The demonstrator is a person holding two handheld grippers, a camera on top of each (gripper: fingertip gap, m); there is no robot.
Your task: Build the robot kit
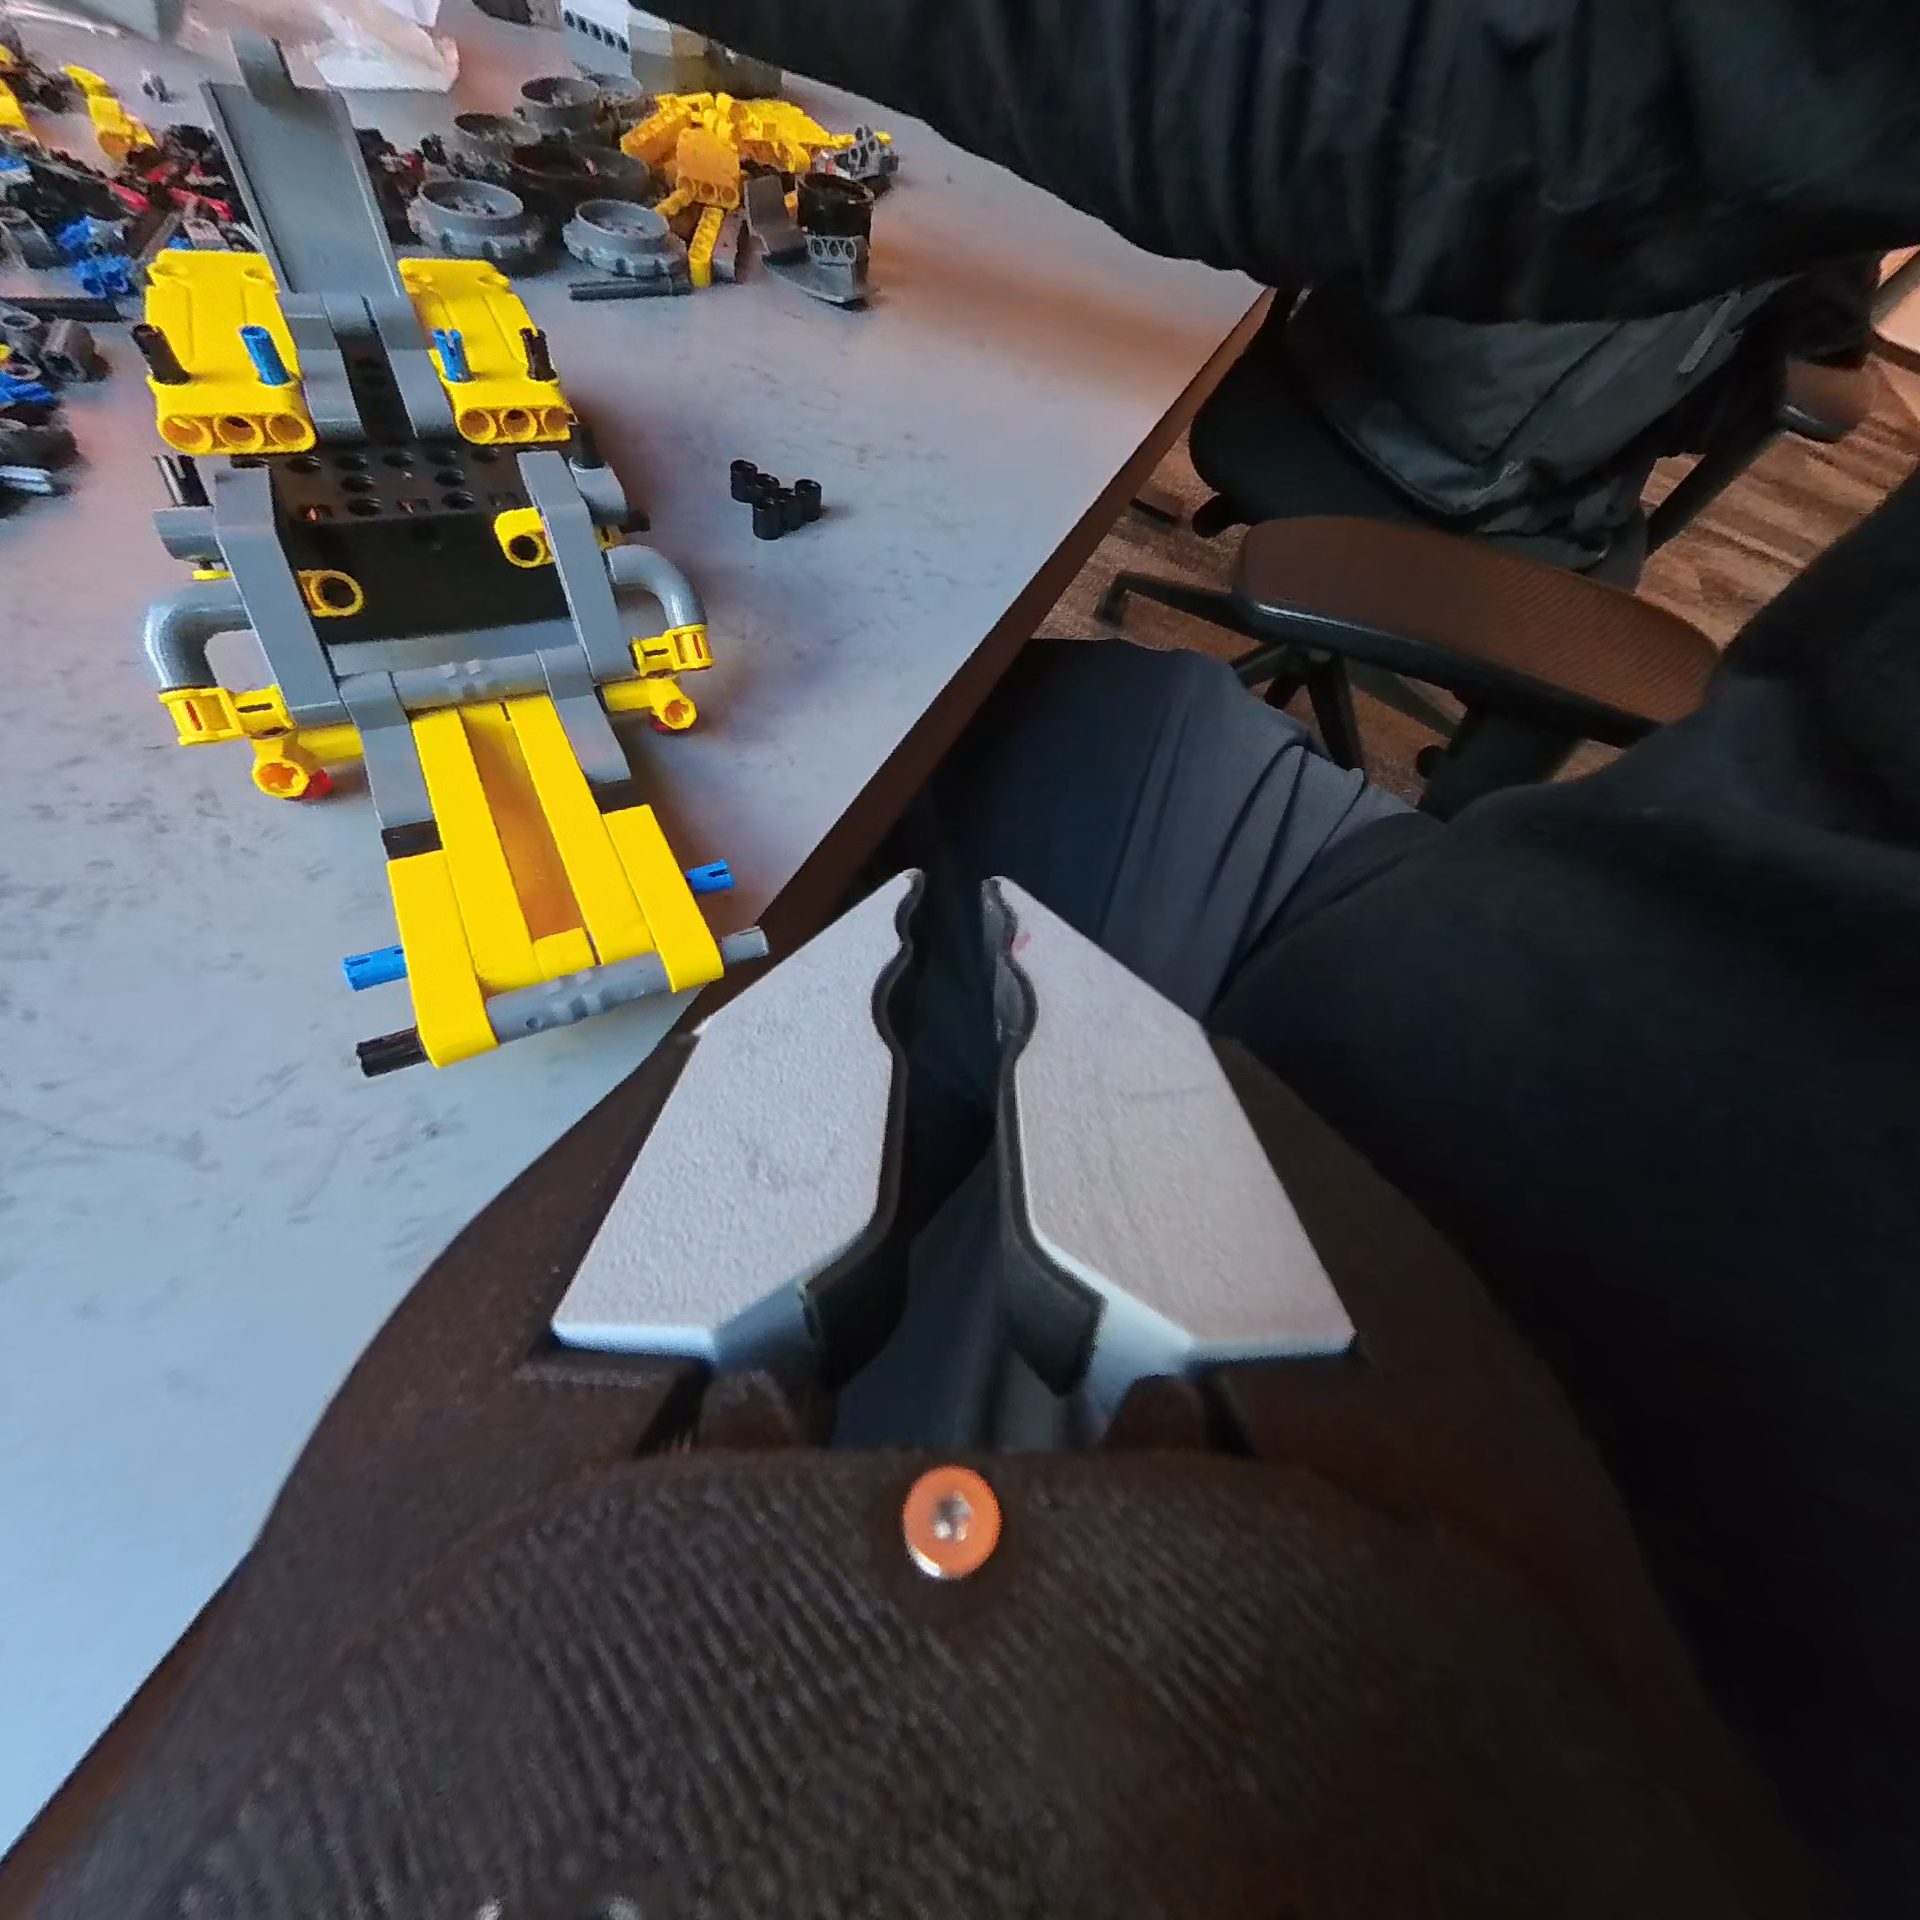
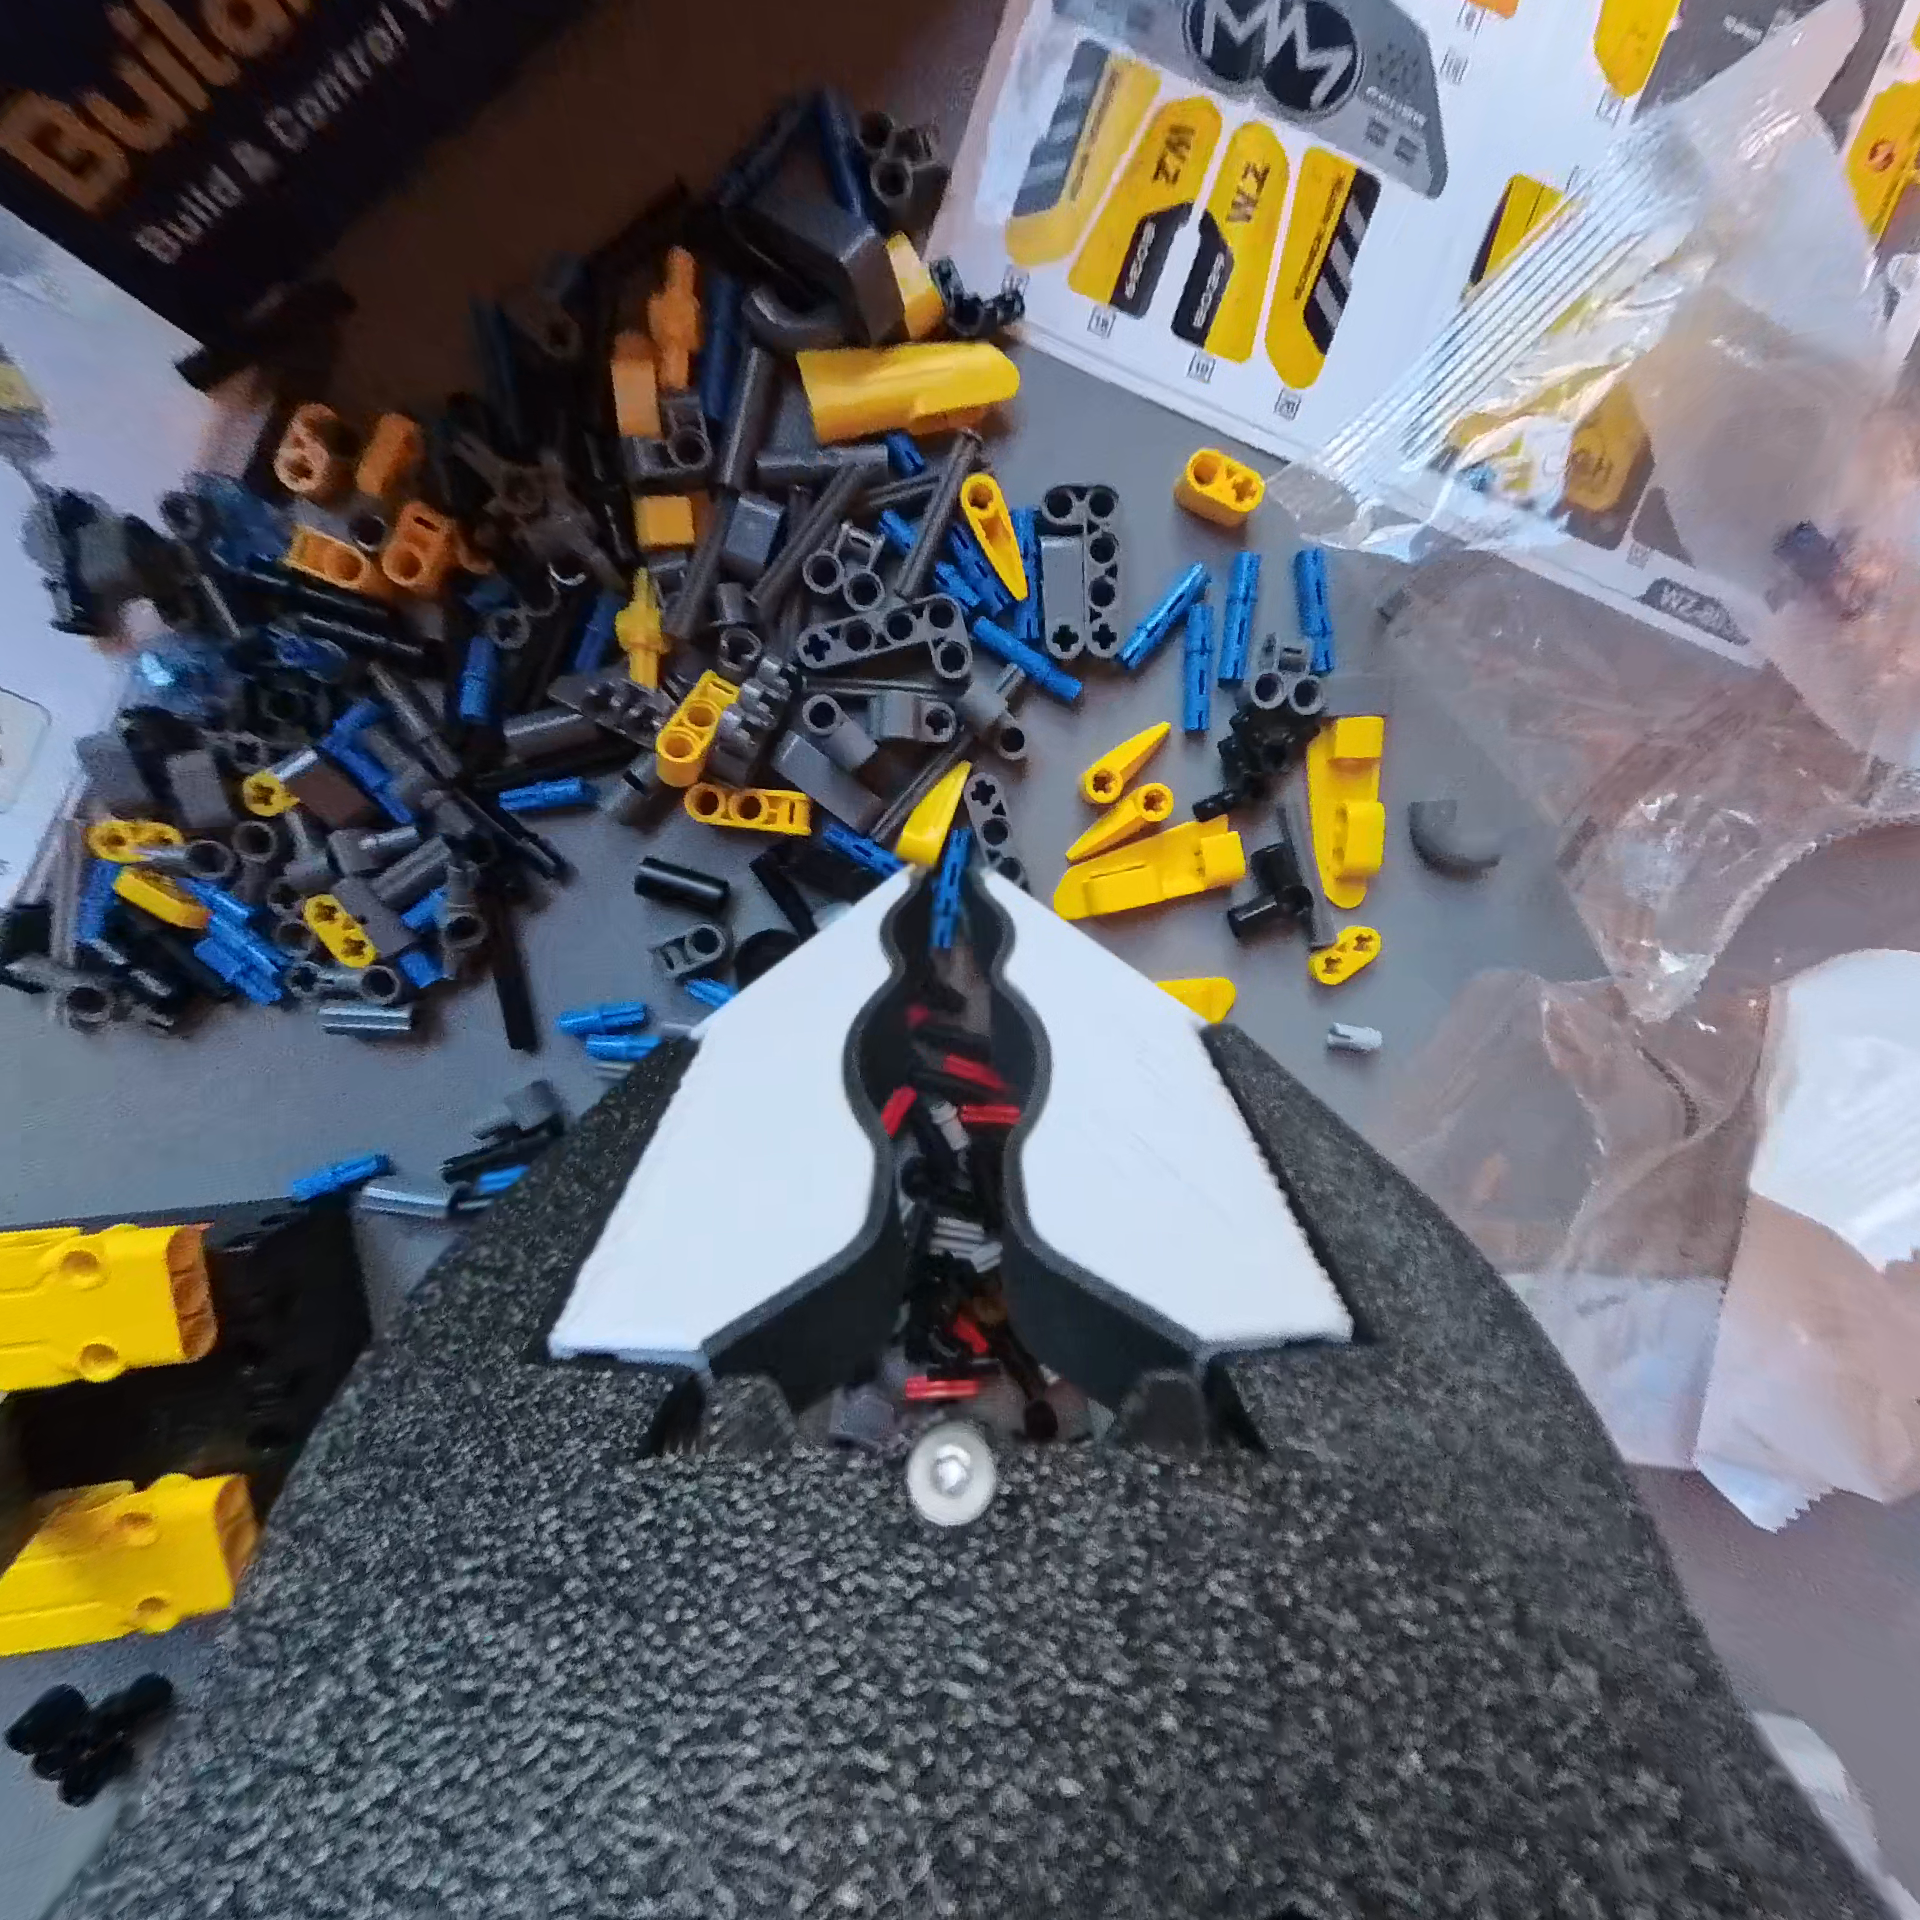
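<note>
Right claw (image 2: 951, 883) pinching blue pin (image 2: 950, 902); sticker sheet (image 2: 1195, 208) beyond.

A half-built yellow, grey and black brick vehicle (image 1: 416, 582) stands on the pale grey tabletop (image 1: 883, 436), with bare surface to its right broken only by a small black connector piece (image 1: 774, 499). Beyond it a heap of yellow beams and grey wheel hubs (image 1: 665, 187) crowds the far side. In the right wrist view, a dense scatter of blue pins, yellow and dark grey parts (image 2: 644, 665) blocks the way ahead; crumpled clear plastic bags (image 2: 1621, 727) fill the right.
</note>
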